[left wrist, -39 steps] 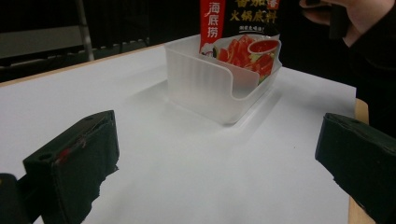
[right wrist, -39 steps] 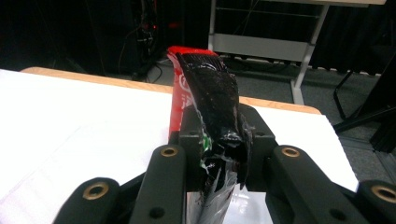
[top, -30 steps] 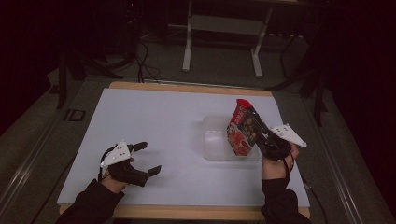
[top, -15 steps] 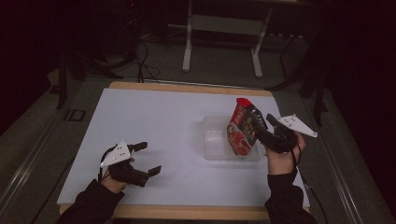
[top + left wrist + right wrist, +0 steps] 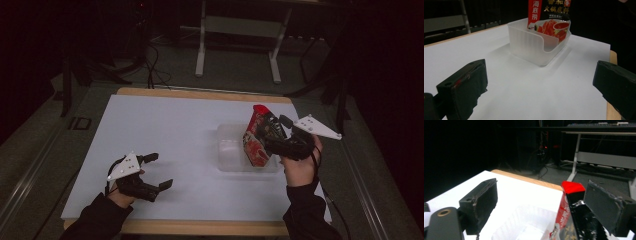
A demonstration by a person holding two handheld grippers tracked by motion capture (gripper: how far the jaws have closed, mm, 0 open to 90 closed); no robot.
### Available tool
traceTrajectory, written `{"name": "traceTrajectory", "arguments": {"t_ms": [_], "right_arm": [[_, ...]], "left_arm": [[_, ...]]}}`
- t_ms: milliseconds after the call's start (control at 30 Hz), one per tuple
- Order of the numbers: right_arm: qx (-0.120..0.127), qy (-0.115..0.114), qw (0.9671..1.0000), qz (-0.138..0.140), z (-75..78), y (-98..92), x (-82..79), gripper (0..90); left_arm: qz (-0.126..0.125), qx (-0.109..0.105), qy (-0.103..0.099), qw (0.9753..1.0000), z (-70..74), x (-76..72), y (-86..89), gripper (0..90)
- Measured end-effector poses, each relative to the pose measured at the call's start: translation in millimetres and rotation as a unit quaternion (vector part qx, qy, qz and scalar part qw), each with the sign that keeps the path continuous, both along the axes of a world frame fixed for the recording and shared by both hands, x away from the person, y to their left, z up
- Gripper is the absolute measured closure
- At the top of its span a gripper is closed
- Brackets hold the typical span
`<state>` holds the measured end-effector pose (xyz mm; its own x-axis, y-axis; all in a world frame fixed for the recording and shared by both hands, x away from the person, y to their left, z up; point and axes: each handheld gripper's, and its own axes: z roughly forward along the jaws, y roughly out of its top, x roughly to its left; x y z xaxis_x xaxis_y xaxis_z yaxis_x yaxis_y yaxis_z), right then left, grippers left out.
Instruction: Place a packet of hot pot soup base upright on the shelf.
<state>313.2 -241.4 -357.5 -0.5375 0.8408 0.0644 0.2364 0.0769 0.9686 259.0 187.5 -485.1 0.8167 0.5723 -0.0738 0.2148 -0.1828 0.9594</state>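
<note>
A white, matte sheet covers the wooden-edged surface [image 5: 165, 130]. Toward its right side sits a translucent, ribbed plastic bin [image 5: 231, 155] with rounded corners and a cut-out dip in one wall, seen clearly in the left gripper view [image 5: 536, 45]. Standing in the bin's right end is a glossy red and black foil food pouch [image 5: 259, 136] printed with Chinese characters and a picture of tomatoes [image 5: 549, 17]; its top leans away from the right tool.

The right tool [image 5: 280, 137], held in the person's right hand [image 5: 300, 167], hovers just beside the pouch. In the right gripper view its foam-faced black jaws stand apart, with the pouch's red top corner [image 5: 572, 188] next to one jaw; whether that jaw touches the pouch cannot be told.

The left tool [image 5: 157, 172] rests low near the surface's front left, well apart from the bin, its jaws spread wide with nothing between them.
</note>
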Motion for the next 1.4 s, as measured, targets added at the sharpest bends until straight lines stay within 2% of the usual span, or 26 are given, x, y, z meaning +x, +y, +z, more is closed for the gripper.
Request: {"name": "traceTrajectory", "arguments": {"t_ms": [133,333,500,833,967,1167,1400], "right_arm": [[-0.003,0.000,0.9997,0.023,0.4,3.9,-6.0,11.4],[-0.014,-0.007,0.9990,0.041,-2.6,11.4,-16.4,11.4],[-0.022,-0.003,0.9979,0.061,-9.6,17.2,-23.3,11.4],[-0.032,0.010,0.9931,0.112,-31.2,29.3,-36.2,11.4],[-0.037,0.020,0.9900,0.134,-40.1,31.3,-39.6,11.5],[-0.036,0.027,0.9884,0.145,-52.9,29.4,-42.1,11.5],[-0.048,0.026,0.9853,0.162,-65.8,24.8,-47.3,11.4]], "left_arm": [[-0.003,0.002,-0.002,1.0000,-0.2,-1.3,-0.5,0.1],[-0.005,0.003,-0.003,1.0000,0.0,-1.4,-0.1,0.1],[-0.007,0.002,-0.004,1.0000,-0.3,-1.6,-0.3,0.1],[-0.010,0.001,-0.003,0.9999,-0.2,-2.1,-0.6,0.1],[-0.010,0.001,-0.003,0.9999,-0.6,-1.8,-0.8,0.1],[-0.012,0.002,-0.004,0.9999,-0.1,-2.3,-0.4,0.1],[-0.014,0.004,-0.005,0.9999,0.3,-2.7,0.2,0.1]]}}
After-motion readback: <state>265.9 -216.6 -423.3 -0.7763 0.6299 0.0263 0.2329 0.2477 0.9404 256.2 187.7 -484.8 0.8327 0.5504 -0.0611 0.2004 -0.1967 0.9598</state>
